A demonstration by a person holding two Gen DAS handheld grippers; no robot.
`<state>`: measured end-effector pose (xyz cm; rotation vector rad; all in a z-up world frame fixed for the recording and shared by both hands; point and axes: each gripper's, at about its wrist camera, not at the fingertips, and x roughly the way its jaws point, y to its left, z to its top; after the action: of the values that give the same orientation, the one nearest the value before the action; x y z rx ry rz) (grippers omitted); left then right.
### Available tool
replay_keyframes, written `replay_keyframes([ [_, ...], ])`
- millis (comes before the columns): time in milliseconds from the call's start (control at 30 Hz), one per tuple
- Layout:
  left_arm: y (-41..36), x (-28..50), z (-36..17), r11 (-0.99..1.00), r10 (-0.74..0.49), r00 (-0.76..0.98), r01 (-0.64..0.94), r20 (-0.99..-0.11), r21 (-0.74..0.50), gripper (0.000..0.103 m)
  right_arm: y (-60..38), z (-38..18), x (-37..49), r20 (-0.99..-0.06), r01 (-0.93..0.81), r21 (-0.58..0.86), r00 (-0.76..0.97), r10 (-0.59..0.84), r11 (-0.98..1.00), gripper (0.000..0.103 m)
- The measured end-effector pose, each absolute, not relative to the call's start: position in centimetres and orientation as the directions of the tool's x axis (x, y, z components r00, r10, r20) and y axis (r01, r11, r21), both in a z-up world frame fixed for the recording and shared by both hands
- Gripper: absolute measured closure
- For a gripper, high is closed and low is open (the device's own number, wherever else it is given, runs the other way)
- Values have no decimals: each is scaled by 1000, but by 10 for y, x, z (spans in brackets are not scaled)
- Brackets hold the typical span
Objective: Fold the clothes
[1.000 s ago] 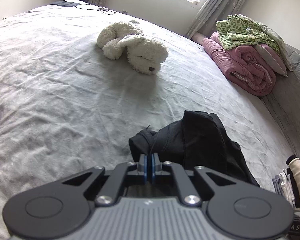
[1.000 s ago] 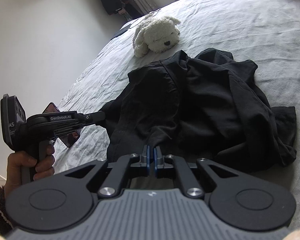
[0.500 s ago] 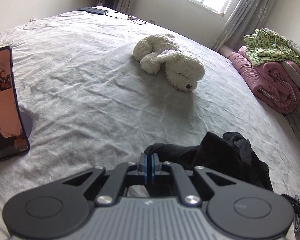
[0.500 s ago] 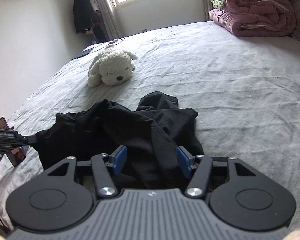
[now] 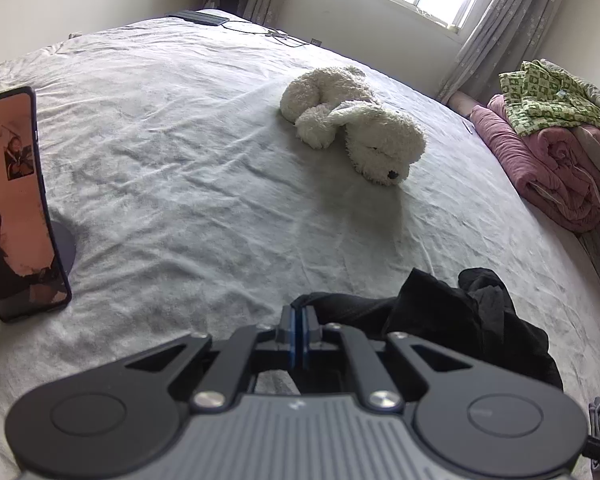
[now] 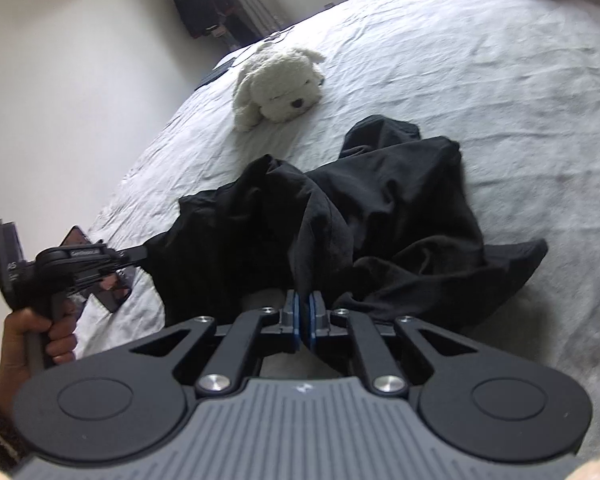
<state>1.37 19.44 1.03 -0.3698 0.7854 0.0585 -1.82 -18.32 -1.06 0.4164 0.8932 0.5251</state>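
A crumpled black garment lies on the grey bed sheet; it also shows in the left wrist view. My left gripper is shut on one edge of the garment and shows in the right wrist view at the garment's left end, stretching it. My right gripper is shut on a fold of the black garment at its near edge.
A white plush dog lies mid-bed, also in the right wrist view. A phone stands upright on a stand at the left. Pink and green folded bedding is stacked at the right edge.
My right gripper, open half a second ago, has shut on the garment's near fold. My left gripper has kept its grip and pulled the garment's edge leftward, toward the phone.
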Motion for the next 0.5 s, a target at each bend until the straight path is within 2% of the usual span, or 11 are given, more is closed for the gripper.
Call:
replay_keyframes([
  [233,215,1,14,925,-129,701,-170,-701,-340,100,-168,-20,-33,-628,-307,630,337,701,713,96],
  [333,225,-7,13,925,-146,691,-157,-707,-345,100,-167,-28,-36,-676,-305,596,309,669,743,96],
  [500,228,-17,-1,965,-130,642,-94,-755,-246,100,-167,-42,-38,-740,-292,545,274,614,786,96],
])
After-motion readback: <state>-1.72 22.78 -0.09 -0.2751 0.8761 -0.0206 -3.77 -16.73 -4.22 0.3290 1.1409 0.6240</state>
